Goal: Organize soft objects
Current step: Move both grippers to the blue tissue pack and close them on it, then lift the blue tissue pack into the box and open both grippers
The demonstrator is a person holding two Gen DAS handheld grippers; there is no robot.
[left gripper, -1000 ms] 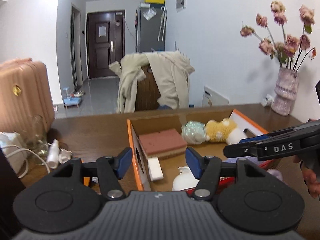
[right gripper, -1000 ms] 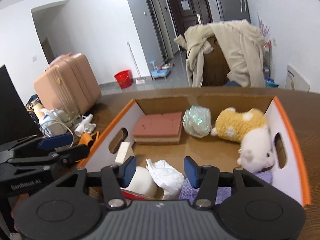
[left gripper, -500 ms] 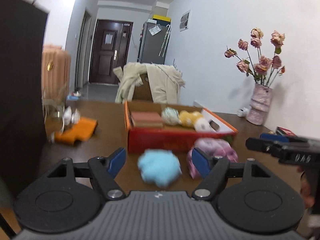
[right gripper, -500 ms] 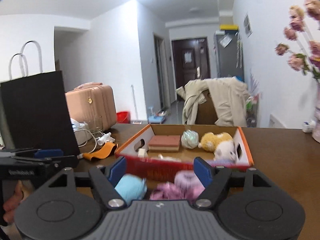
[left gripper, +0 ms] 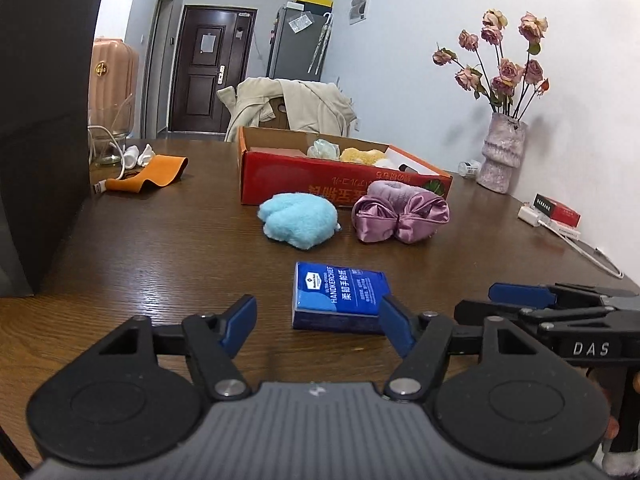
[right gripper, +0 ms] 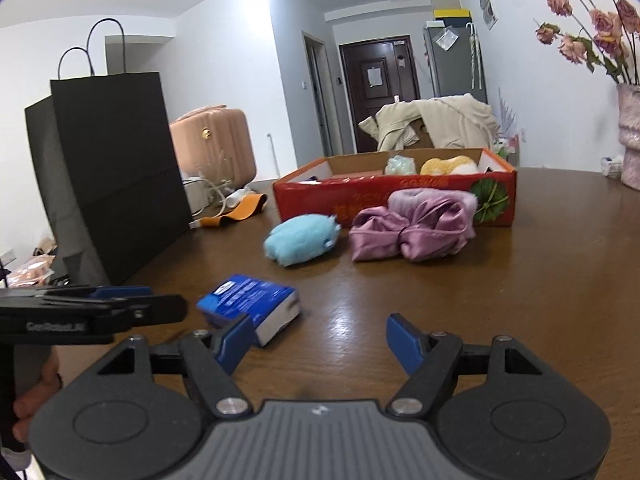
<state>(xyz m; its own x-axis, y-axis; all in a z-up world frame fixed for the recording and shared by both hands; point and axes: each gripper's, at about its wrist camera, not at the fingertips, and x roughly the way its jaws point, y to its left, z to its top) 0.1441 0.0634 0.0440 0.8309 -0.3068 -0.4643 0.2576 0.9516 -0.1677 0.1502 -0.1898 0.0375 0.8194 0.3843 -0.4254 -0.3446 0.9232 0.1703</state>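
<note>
A red cardboard box stands on the wooden table and holds several soft items, among them a yellow plush. In front of it lie a light blue fluffy toy and a purple satin bundle. A blue handkerchief pack lies nearest, just ahead of my left gripper, which is open and empty. My right gripper is open and empty, to the right of the pack.
A tall black paper bag stands at the table's left. An orange cloth and white cables lie behind it. A vase of pink flowers stands at the right, with a red packet and charger nearby.
Both grippers have pulled back from over the box toward the table's near edge and dropped low. The blue toy, purple bundle and handkerchief pack have come into view.
</note>
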